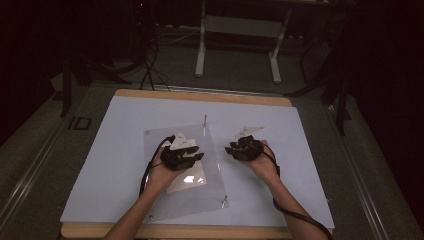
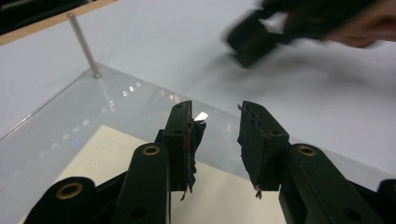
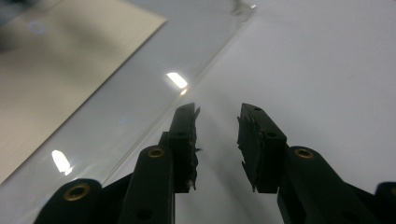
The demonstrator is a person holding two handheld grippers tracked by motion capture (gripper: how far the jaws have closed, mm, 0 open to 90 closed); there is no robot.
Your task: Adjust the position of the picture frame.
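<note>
Both grippers empty, fingers parted to a moderate gap with nothing between the pads. Left gripper (image 1: 181, 154) positioned over the clear acrylic sheet (image 1: 212, 187), which lies flat on the white counter (image 1: 110, 165) with a cream paper sheet (image 1: 187, 182) under it and slim metal posts at its corners, one post (image 2: 84, 44) standing upright at the far corner. In the left gripper view, left fingers (image 2: 184, 140) hanging just above the clear panel, near its right-hand edge, paper visible beneath. Right gripper (image 1: 245, 148) held beside the panel over bare counter, close to the panel's right edge; in the right gripper view, right fingers (image 3: 184, 140) aimed along that edge (image 3: 205, 74), not touching it. Likely work in hand: gripping or lifting the clear panel from its sides. Risks, as judgement only: thin, flat edge offering little purchase, so pads liable to slide off or scrape the counter; worn, ragged pad lining reducing friction further; uneven lift from one side tilting the panel and letting the paper slip out; a low approach knocking a corner post; glare on the acrylic making the edge hard to locate.
</note>
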